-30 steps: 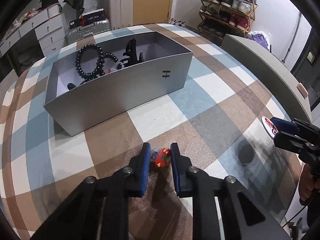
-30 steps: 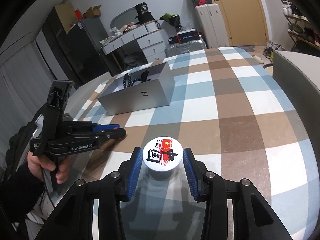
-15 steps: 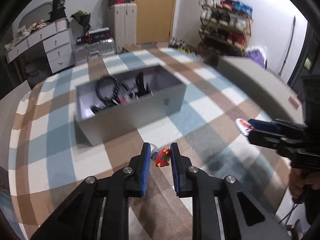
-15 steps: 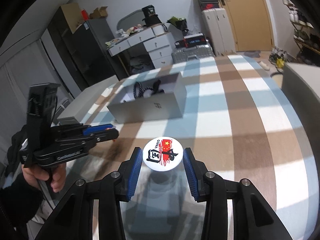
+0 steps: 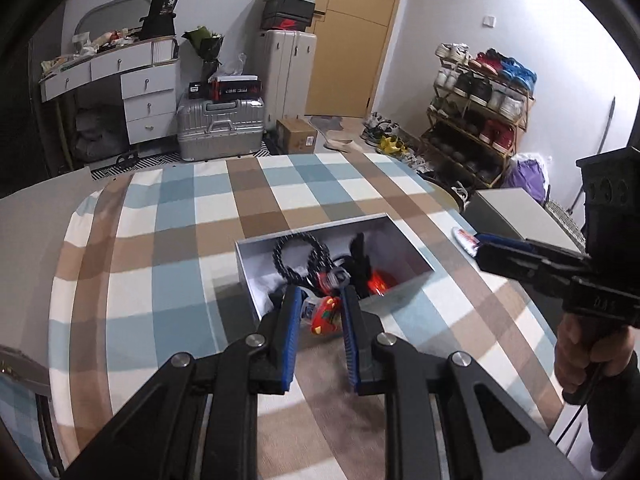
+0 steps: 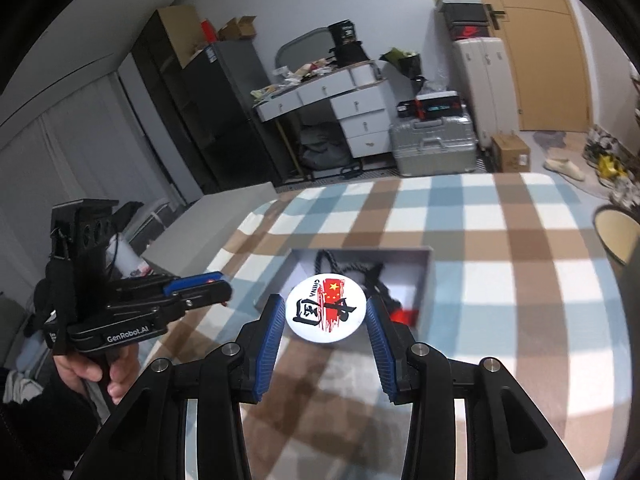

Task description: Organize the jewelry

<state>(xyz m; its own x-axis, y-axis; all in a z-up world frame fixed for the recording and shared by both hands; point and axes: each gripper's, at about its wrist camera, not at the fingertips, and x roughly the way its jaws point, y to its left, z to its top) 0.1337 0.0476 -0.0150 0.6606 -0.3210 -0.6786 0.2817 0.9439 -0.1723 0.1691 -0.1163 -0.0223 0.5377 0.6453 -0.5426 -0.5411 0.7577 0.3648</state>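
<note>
Left tool point(image 5: 319, 312) of mine sits at lower centre of its own view, blue pads point(image 5: 291, 332) pinched on a small red charm point(image 5: 326, 314) that has a clear bit at its left side. Behind the charm, in the middle of that frame, lies the grey box point(image 5: 404, 286), open at the top, on the checked bench point(image 5: 168, 240). Inside the box I see a black bead ring point(image 5: 294, 256) toward its upper left, a dark tangled piece point(image 5: 360, 260) at its centre and something glowing red point(image 5: 378, 282) near its front wall; what that red thing is I cannot tell. My right tool point(image 5: 480, 242) comes in from the right edge of that view, held by my hand point(image 5: 580, 356), with a white disc showing edge-on at its tip. In the right view that tool point(image 6: 327, 322) fills the lower centre, its pads point(image 6: 270, 336) closed on the sides of a round white badge point(image 6: 326, 311) printed with CHINA, a red flag and black brushed characters. The badge hangs in front of the box point(image 6: 424, 276), which sits just above it in the frame. My left tool point(image 6: 200, 294) shows at the left of that frame, gripped in my other hand point(image 6: 94, 368), well apart from the badge.
</note>
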